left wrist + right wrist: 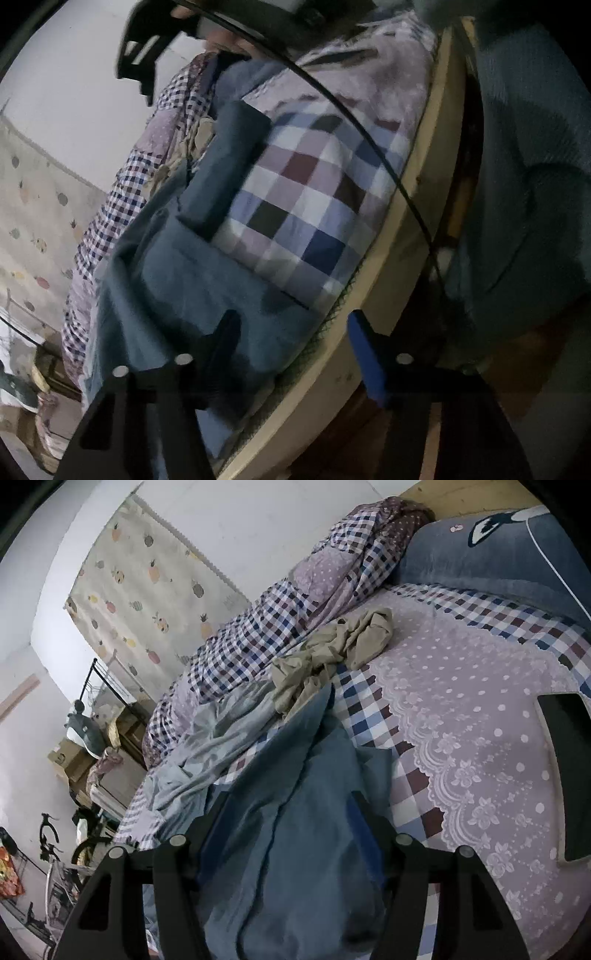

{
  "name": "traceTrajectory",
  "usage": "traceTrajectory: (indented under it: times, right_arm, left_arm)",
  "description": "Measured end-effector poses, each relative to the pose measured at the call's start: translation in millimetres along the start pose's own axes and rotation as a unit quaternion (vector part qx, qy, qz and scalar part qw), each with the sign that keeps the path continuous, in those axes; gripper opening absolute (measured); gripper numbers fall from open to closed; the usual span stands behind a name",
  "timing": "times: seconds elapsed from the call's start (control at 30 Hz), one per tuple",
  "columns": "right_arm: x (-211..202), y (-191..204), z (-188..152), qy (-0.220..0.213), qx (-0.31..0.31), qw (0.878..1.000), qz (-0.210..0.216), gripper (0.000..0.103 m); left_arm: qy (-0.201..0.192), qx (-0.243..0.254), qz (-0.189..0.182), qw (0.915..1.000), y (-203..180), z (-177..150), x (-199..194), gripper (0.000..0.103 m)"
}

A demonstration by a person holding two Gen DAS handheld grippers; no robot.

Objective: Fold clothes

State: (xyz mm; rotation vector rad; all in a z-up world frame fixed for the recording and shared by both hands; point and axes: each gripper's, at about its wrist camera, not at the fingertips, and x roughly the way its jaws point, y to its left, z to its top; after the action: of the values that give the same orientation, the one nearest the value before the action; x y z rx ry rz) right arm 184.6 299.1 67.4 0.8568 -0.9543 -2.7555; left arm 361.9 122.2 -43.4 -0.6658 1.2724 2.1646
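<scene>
Blue garment [295, 805] is lying on the checked bedspread [480, 738], near the near edge of the bed, and its cloth is filling the gap between the fingers of the right gripper [291, 834]. Those fingers are standing well spread with fabric bunched between them; whether they are already biting on it cannot be told. In the left wrist view the same blue cloth is draping toward the wooden bed rail [369, 314], with a long sleeve-like strip running up across the checks, and the left gripper [295, 343] is spread wide, one finger over the cloth and the other over the rail, pinching nothing.

Judging by the creases and the way it is slumping, the fabric is looking light, limp and soft. It is likely sagging wherever it is unsupported and sliding readily on the smooth bedspread, so a single pinch in the middle is probably only dragging it into a heap. Hems, seams and sleeve ends are offering the firmest hold, one per gripper.

Far off, a beige garment [332, 657] and a pale grey one [221, 731] are lying crumpled, apart from the work.
</scene>
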Motion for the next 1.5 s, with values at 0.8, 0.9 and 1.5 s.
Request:
traceTrajectory:
  times: [0.8, 0.9, 1.5]
  right_arm:
    - [10, -8, 3, 0.012, 0.031, 0.999, 0.009, 0.067]
    - [16, -3, 2, 0.017, 0.023, 1.000, 0.008, 0.067]
    - [67, 11, -8, 0.085, -0.013, 0.996, -0.001, 0.067]
  left_arm:
    - [-0.089, -0.223, -0.061, 0.9688, 130, -9, -89, 0.007]
    - [-0.106, -0.291, -0.068, 0.9485, 182, -14, -118, 0.007]
    - [-0.016, -0.478, -0.031, 0.8778, 457, -98, -59, 0.006]
